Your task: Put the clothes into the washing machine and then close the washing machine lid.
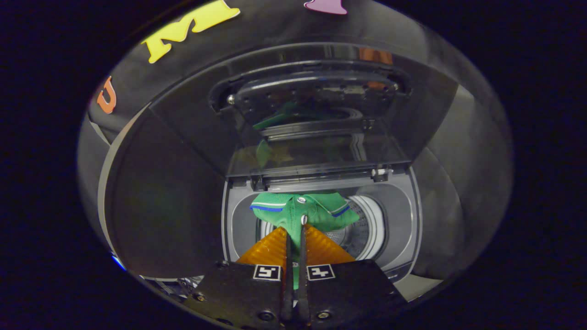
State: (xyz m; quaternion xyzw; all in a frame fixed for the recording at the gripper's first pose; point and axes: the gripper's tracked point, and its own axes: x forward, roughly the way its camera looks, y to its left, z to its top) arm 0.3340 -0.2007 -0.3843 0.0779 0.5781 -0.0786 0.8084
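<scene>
A green polo shirt with blue-and-white trim on its collar and buttons hangs pinched between my fingers. My gripper is shut on it, holding it over the round drum opening of the top-loading washing machine. The shirt covers the left part of the opening; the perforated steel drum shows to the right of it. The machine's transparent lid stands raised and upright beyond the shirt, mirroring a faint green reflection of it.
Dark booth cloth surrounds the machine on both sides and behind. The grey top rim of the machine frames the opening. A pale floor patch lies at the machine's near right corner.
</scene>
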